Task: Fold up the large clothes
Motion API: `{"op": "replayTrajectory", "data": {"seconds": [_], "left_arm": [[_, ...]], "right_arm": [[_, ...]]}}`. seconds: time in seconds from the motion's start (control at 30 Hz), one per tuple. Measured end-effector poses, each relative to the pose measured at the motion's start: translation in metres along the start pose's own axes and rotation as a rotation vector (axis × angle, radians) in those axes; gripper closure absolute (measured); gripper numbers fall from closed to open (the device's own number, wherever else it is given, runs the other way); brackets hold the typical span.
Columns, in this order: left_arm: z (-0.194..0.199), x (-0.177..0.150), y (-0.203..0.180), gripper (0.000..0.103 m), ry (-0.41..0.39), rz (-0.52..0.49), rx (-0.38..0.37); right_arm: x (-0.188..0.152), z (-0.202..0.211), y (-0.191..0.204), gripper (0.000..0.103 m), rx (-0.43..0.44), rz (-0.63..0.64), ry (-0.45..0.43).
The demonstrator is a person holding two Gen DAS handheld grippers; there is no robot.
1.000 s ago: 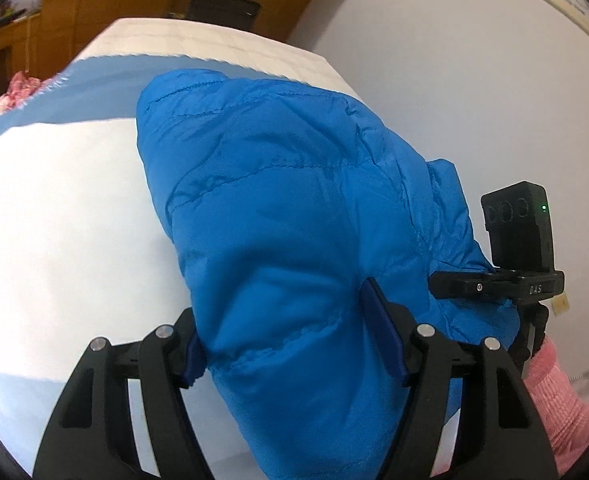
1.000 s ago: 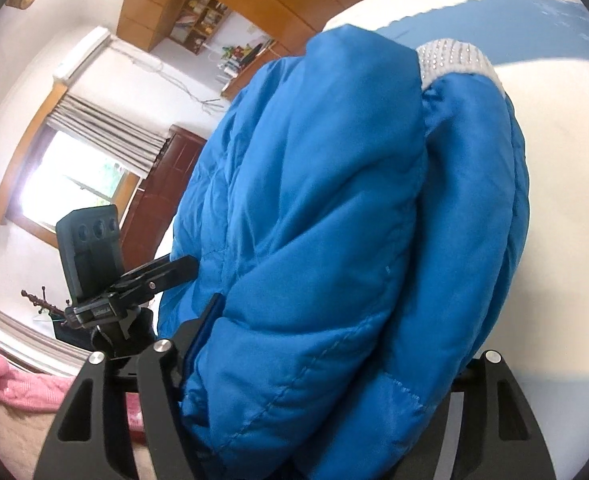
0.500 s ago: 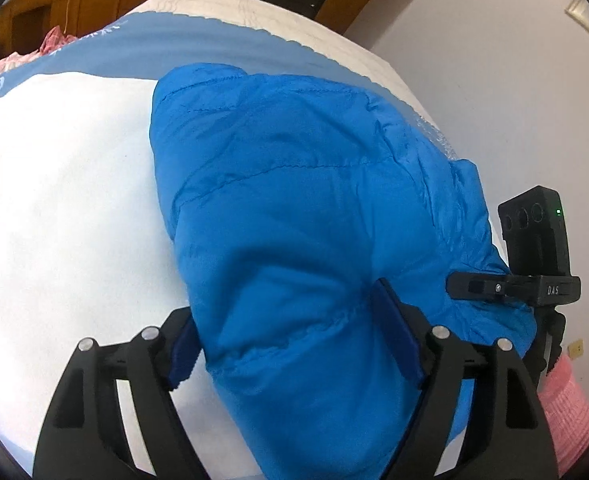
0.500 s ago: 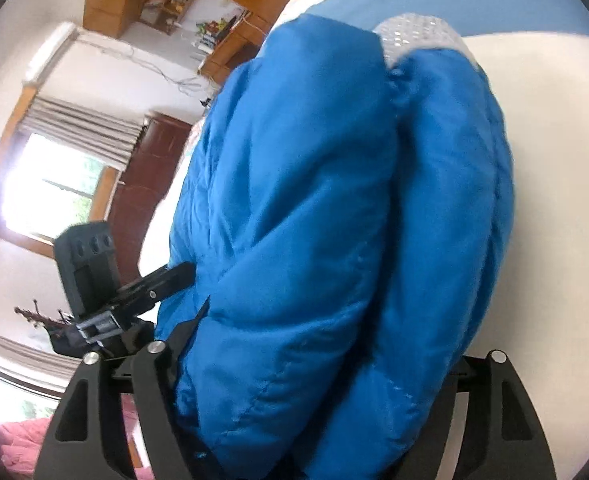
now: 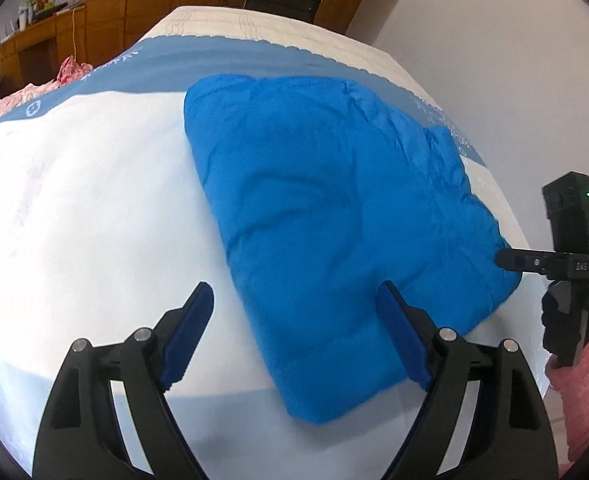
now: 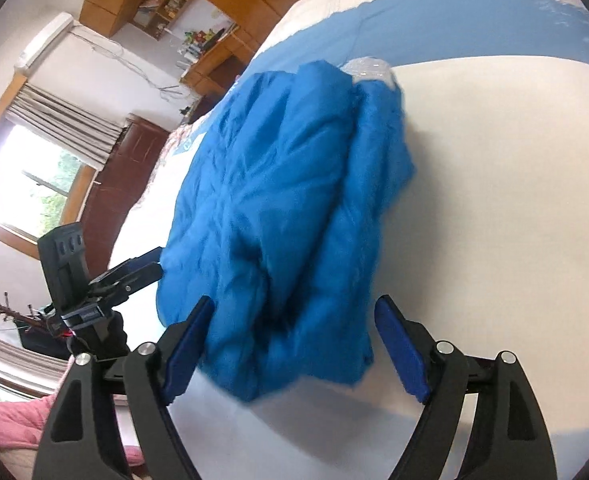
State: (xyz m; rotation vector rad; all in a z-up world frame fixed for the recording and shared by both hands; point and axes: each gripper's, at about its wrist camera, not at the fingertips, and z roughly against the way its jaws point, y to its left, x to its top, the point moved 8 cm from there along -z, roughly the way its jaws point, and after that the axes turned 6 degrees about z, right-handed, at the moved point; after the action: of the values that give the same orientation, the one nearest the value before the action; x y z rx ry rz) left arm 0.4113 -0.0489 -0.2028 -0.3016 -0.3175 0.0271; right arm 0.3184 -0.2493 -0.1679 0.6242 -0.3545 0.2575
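A blue padded jacket [image 5: 334,216] lies folded into a thick bundle on the white bed [image 5: 78,200]. In the right wrist view the jacket [image 6: 278,216] shows a grey knit collar [image 6: 368,70] at its far end. My left gripper [image 5: 294,316] is open and empty, its blue pads apart just above the jacket's near edge. My right gripper [image 6: 290,328] is open and empty too, with the jacket's near end between and just beyond its pads. The right gripper's body shows at the right edge of the left wrist view [image 5: 570,248], and the left gripper's body shows at the left of the right wrist view [image 6: 86,280].
The bed cover has a blue band [image 5: 230,60] across its far part. Pink cloth [image 5: 70,74] lies at the bed's far left. Wooden cabinets [image 5: 134,4] and a white wall [image 5: 494,32] stand behind. A window [image 6: 26,184] and a dark door [image 6: 126,176] are at the side.
Both grippers have opened and let go of the jacket, then pulled back from it. The jacket now rests on the bed on its own.
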Motion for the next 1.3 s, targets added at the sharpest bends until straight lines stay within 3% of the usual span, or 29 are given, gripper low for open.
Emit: {"op": "replayTrajectory", "data": {"seconds": [0.2,0.33,0.47,0.57,0.73,0.97,1.3], "left_arm": [[-0.021,-0.011,0.003,0.016,0.027,0.008,0.0],[-0.028,-0.009,0.006,0.016,0.04,0.035,0.008],[-0.006,-0.007,-0.001,0.017,0.035,0.005,0.083],[0.018,-0.012,-0.006,0.017,0.031,0.024,0.093],[0.052,-0.021,-0.016,0.012,0.021,0.03,0.138],[0.088,-0.033,-0.025,0.009,-0.004,0.055,0.204],[0.13,-0.047,-0.035,0.009,-0.024,0.025,0.259]], "right_arm": [[-0.027,-0.02,-0.018,0.02,-0.093,-0.056,0.047],[-0.018,-0.03,-0.017,0.02,-0.109,-0.098,0.046],[-0.022,-0.004,0.003,0.019,-0.201,-0.059,0.018],[-0.033,0.019,0.026,0.008,-0.306,-0.03,-0.002],[-0.055,0.039,0.066,0.004,-0.419,0.014,-0.008],[-0.071,0.063,0.097,0.004,-0.484,0.014,-0.021],[-0.077,0.08,0.127,0.004,-0.499,0.029,-0.033]]}}
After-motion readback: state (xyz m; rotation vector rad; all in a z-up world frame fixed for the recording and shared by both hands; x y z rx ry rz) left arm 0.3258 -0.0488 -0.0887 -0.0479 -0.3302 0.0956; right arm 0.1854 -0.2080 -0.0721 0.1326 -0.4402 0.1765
